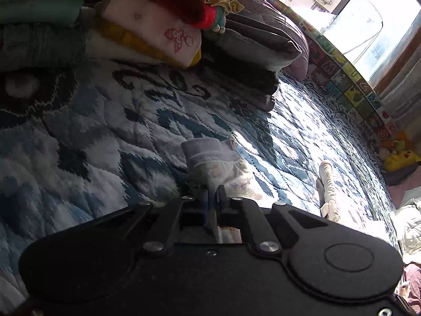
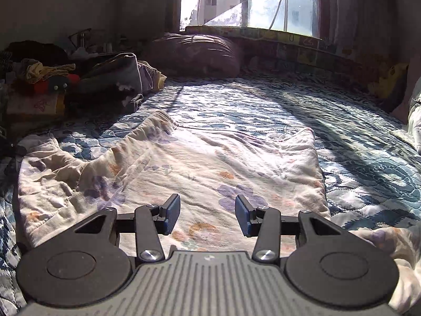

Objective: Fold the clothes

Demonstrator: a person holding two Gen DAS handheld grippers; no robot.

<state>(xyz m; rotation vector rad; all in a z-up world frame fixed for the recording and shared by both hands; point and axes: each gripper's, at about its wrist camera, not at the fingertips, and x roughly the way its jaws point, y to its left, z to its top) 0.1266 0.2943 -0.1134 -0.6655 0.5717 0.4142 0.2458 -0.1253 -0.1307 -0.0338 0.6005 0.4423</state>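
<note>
A cream garment (image 2: 189, 163) printed with purple and orange flowers lies spread on the blue patterned quilt (image 2: 263, 110). My right gripper (image 2: 208, 214) hovers open just above the garment's near part, nothing between its blue pads. In the left wrist view my left gripper (image 1: 212, 197) is shut on a sleeve of the same garment (image 1: 218, 168), whose ribbed cuff (image 1: 208, 150) sticks up past the fingertips. Another pale part of the garment (image 1: 329, 184) lies on the quilt (image 1: 105, 137) to the right.
Folded blankets and pillows (image 1: 163, 31) are stacked along the far left of the bed. A grey folded duvet (image 1: 263, 42) and a pillow (image 2: 194, 55) sit near the window. A colourful padded border (image 1: 350, 79), a yellow plush toy (image 1: 400, 158) and white bedding (image 2: 415, 121) edge the right side.
</note>
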